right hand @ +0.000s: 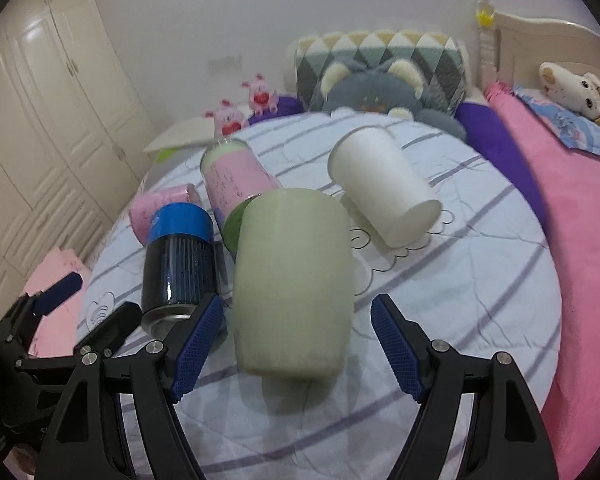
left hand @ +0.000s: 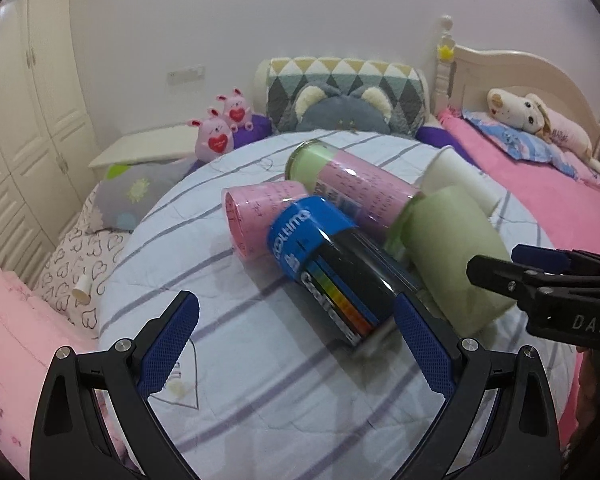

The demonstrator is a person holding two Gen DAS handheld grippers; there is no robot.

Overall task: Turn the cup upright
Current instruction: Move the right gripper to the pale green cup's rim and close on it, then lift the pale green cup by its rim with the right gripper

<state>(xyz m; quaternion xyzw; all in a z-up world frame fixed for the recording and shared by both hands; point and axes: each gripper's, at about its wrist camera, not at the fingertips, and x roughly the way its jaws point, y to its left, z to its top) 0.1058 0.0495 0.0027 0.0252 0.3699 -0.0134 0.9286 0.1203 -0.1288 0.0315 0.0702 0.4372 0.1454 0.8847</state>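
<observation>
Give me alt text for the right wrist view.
An open claw straddles a pale green cup lying on a striped quilt. Left of it lies a blue-capped black cup; behind, a white cup on its side.

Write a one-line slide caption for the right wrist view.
Open right gripper approaches pale green cup lying among other toppled cups on striped bedspread.

Pink cup (left hand: 256,216): far end hidden behind the blue-capped can (left hand: 332,268).
Green cup (right hand: 292,284): rim hidden, base toward the right wrist camera.
Pink tumbler (right hand: 232,180): print too blurred to read.
Right gripper (left hand: 540,280): cut off by the frame's right edge.
Stuffed dog (right hand: 576,88): body cut off at the edge.
</observation>
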